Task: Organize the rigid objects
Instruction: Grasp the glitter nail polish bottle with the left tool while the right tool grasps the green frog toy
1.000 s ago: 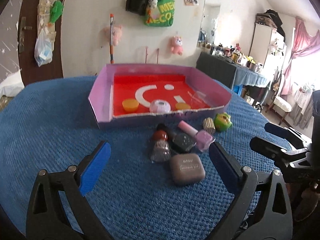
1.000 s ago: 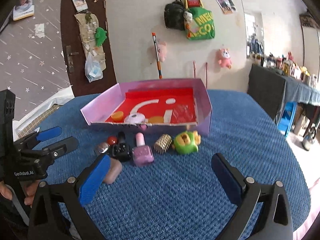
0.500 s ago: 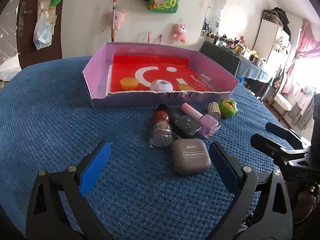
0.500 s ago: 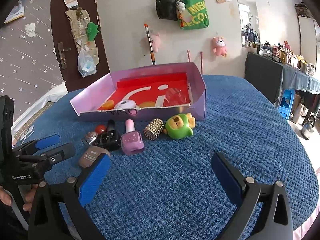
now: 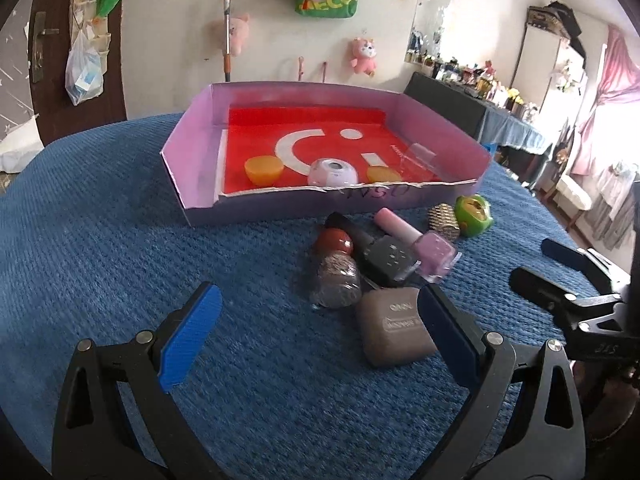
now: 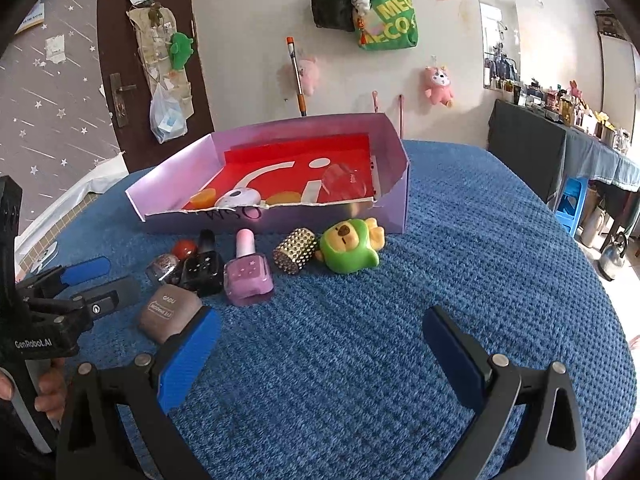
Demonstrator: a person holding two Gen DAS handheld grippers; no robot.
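A pink box (image 5: 192, 184) with a red floor stands on the blue cloth; it also shows in the right wrist view (image 6: 392, 184). Before it lie a brown eye-shadow case (image 5: 394, 330), a glitter bottle with a red cap (image 5: 334, 276), a black polish bottle (image 5: 384, 258), a pink polish bottle (image 5: 430, 252), a gold studded cylinder (image 6: 295, 255) and a green toy (image 6: 352, 251). My left gripper (image 5: 316, 332) is open and empty, its right finger beside the case. My right gripper (image 6: 320, 354) is open and empty, nearer than the row.
Inside the box lie two orange caps (image 5: 263, 170), a white round item (image 5: 333, 172) and a clear plastic piece (image 5: 418, 158). A dark table with bottles (image 6: 560, 136) stands at the right. A door (image 6: 120, 60) and hung bags (image 6: 384, 20) are behind.
Both grippers have moved closer to the row of objects and lower over the cloth. The left gripper's right finger now stands beside the brown case. Nothing was picked up.
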